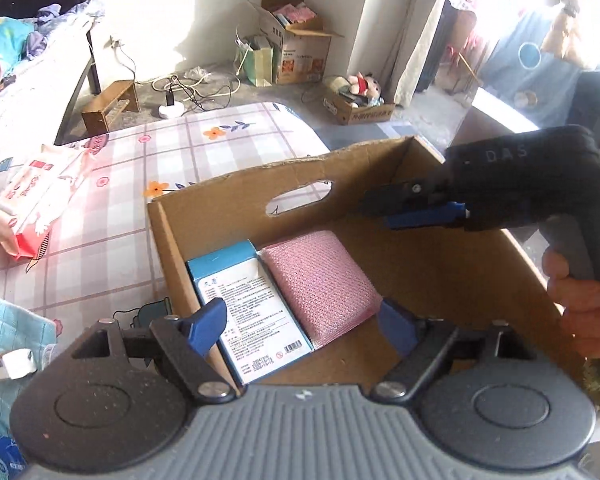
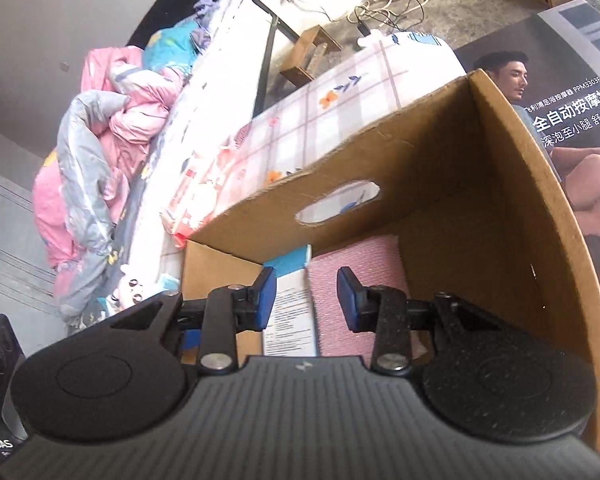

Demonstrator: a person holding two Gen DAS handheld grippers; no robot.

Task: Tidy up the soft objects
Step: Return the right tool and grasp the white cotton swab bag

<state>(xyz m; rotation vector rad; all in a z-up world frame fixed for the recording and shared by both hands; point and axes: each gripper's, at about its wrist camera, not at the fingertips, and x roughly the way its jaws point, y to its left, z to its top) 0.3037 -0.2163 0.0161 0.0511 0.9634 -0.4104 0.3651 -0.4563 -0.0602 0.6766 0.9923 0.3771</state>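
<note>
An open cardboard box (image 1: 228, 196) with a handle hole stands on the plaid bedsheet (image 1: 100, 248). Inside lie a pink textured sponge pad (image 1: 320, 276) and, to its left, a blue and white printed pack (image 1: 244, 300). My left gripper (image 1: 300, 316) hovers over the box's near side, open wide, with nothing between its fingers. My right gripper (image 1: 384, 210) reaches in over the box's right wall, held by a hand (image 1: 588, 308). In the right wrist view the right gripper (image 2: 307, 280) stands open and empty above the pink pad (image 2: 356, 276) and the pack (image 2: 290, 304).
A pink and white tissue pack (image 1: 32, 200) lies on the bed left of the box, and a teal cloth (image 1: 12, 328) lies nearer. A pink quilt (image 2: 112, 128) is piled at the bed's far end. A large printed carton (image 2: 560, 120) stands right of the box. Cardboard boxes (image 1: 296, 48) and cables lie on the floor.
</note>
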